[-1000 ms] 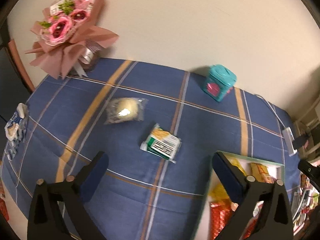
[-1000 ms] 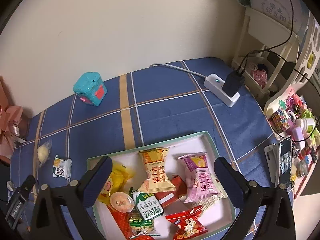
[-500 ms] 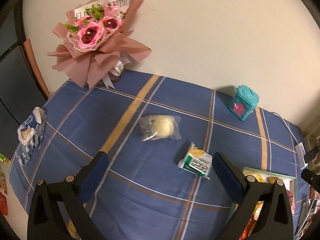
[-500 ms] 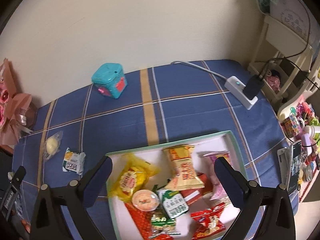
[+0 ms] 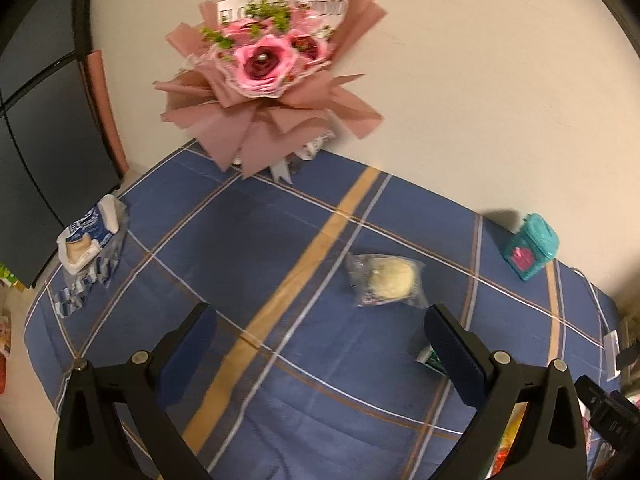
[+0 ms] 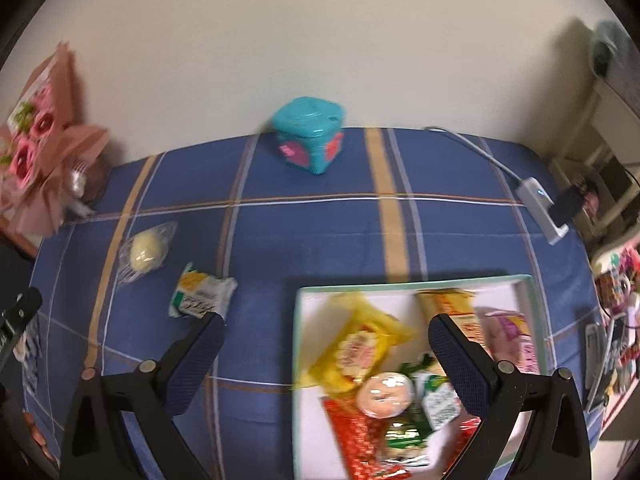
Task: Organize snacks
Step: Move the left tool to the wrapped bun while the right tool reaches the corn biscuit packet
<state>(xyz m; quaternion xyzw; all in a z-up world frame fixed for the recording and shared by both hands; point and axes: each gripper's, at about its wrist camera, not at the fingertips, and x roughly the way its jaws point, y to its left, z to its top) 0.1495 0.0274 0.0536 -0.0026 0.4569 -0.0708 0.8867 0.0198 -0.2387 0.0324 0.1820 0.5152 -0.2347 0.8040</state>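
A pale round bun in clear wrap (image 5: 386, 280) (image 6: 145, 252) lies on the blue plaid cloth. A green-and-yellow snack packet (image 6: 200, 295) lies just right of it; in the left wrist view only its corner (image 5: 430, 358) shows behind the right finger. A white tray with a teal rim (image 6: 400, 286) holds several snack packs, among them a yellow bag (image 6: 358, 350). My left gripper (image 5: 320, 344) hovers open over bare cloth, the bun just beyond its right finger. My right gripper (image 6: 326, 354) is open above the tray's left part, holding nothing.
A pink bouquet (image 5: 268, 80) stands at the back left by the wall. A teal box (image 5: 530, 246) (image 6: 310, 134) sits at the back. A blue-white tissue pack (image 5: 86, 246) lies at the left edge. A power strip with cable (image 6: 540, 208) and cluttered shelves are on the right.
Both views have swung left. The bun and packet shifted right in the left wrist view; the tray moved right and nearer in the right wrist view. Both grippers stayed open.
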